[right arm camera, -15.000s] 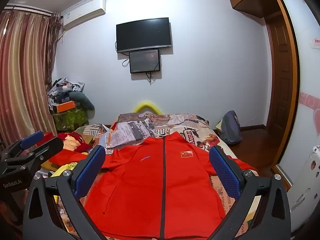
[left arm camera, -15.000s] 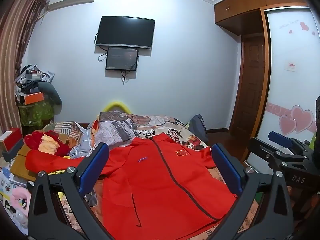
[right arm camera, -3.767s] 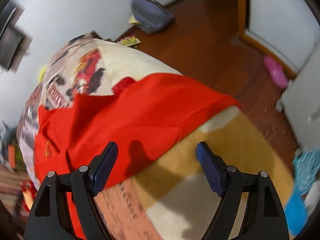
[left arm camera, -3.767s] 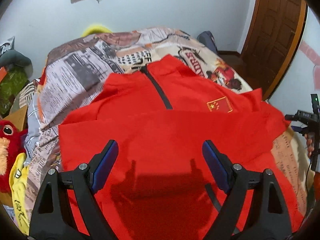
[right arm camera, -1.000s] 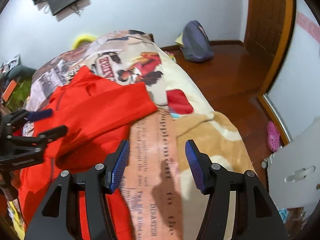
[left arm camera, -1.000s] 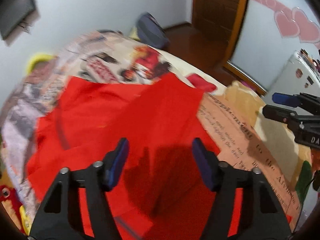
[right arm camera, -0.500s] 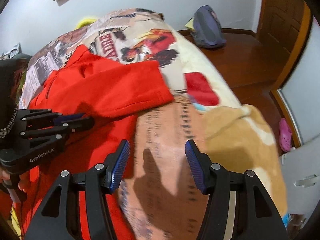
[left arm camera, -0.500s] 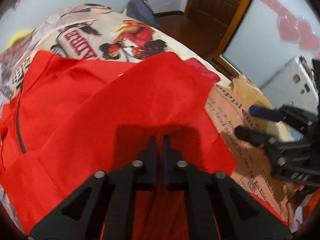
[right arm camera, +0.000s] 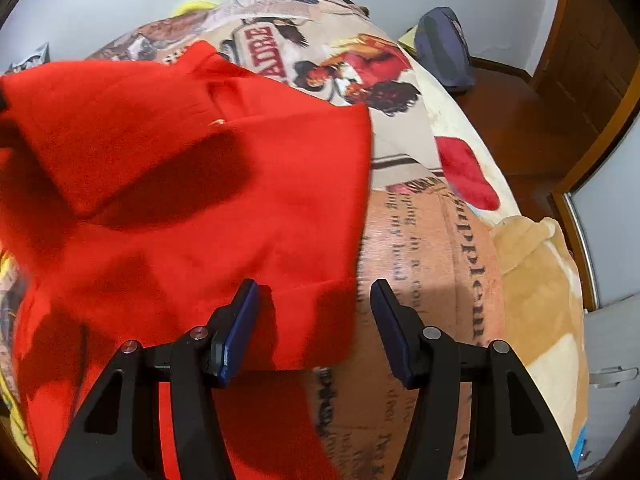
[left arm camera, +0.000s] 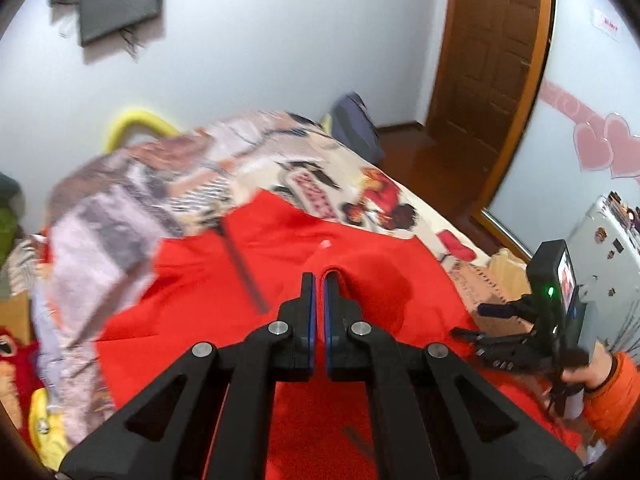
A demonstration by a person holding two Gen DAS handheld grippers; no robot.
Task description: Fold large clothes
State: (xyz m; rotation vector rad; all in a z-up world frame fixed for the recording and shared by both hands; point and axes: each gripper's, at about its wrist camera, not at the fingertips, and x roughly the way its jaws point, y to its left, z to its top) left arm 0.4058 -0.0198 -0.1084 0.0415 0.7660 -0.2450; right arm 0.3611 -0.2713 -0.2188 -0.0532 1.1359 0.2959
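A large red zip jacket lies on the bed, its dark zipper running toward the collar. My left gripper is shut on a fold of the red jacket and holds it lifted above the body. In the right wrist view the jacket spreads across the left, with a lifted flap at upper left. My right gripper is open, its jaws on either side of the jacket's right edge. It also shows in the left wrist view, held by a hand in an orange sleeve.
The bed has a printed newspaper-pattern cover. A dark backpack lies on the wooden floor by the door. A red and yellow plush toy sits at the bed's left. A TV hangs on the wall.
My left gripper stayed shut on the jacket fabric and lifted it, tilting up toward the wall. My right gripper moved down to the jacket's right edge and stays open.
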